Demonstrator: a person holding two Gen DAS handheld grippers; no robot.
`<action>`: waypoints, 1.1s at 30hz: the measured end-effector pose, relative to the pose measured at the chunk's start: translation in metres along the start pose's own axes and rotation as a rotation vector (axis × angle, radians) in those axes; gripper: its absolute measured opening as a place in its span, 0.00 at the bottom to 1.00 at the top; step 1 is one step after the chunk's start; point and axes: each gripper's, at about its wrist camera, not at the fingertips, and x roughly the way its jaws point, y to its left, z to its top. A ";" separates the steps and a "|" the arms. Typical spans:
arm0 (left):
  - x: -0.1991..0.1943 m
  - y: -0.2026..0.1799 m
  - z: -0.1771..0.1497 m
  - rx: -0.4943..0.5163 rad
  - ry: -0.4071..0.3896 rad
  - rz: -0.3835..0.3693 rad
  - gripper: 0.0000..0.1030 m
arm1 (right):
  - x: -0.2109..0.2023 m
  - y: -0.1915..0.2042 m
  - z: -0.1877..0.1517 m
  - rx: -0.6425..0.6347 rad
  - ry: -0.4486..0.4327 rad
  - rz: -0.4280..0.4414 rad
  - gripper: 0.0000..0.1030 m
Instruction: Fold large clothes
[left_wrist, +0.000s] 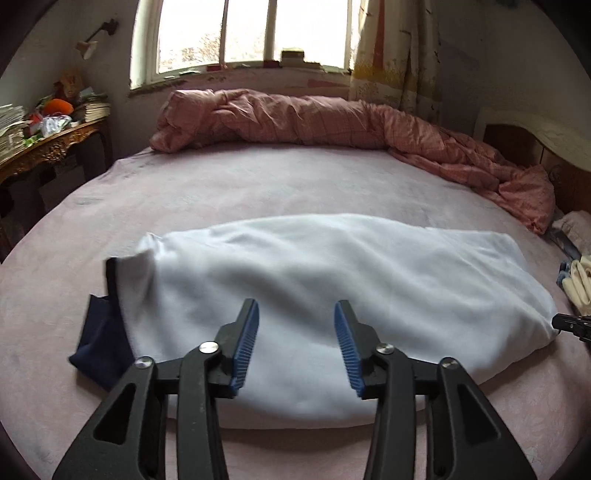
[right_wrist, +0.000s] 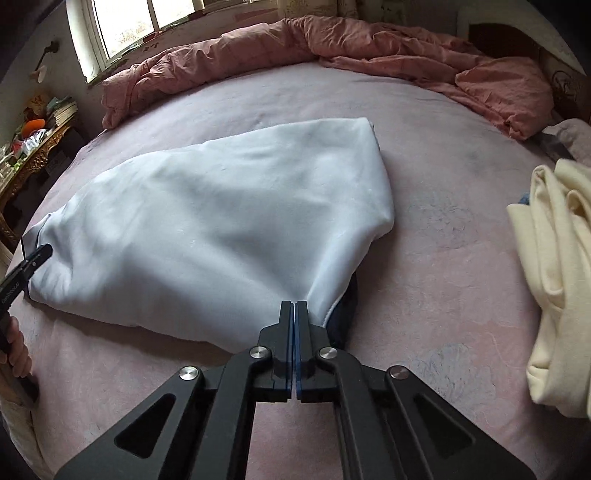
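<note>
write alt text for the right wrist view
The right gripper is shut on the near corner of a white garment lying on a pink bed. A pink duvet is bunched along the far edge, and cream clothes lie at right.

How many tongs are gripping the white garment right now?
1. The right tongs are shut on the white garment at its near corner. The left tongs hover open over it, gripping nothing.

Right gripper (right_wrist: 294, 314) pinches white garment (right_wrist: 207, 221) on bed (right_wrist: 443, 258).
</note>
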 end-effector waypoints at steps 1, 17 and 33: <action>-0.010 0.013 0.002 -0.032 -0.011 0.008 0.61 | -0.012 0.010 0.002 -0.017 -0.037 0.017 0.00; 0.040 0.144 -0.029 -0.411 0.255 0.012 1.00 | 0.016 0.204 0.007 -0.196 -0.080 0.329 0.34; -0.015 0.042 0.077 -0.128 -0.128 -0.142 0.14 | 0.063 0.138 0.007 0.081 -0.090 0.383 0.27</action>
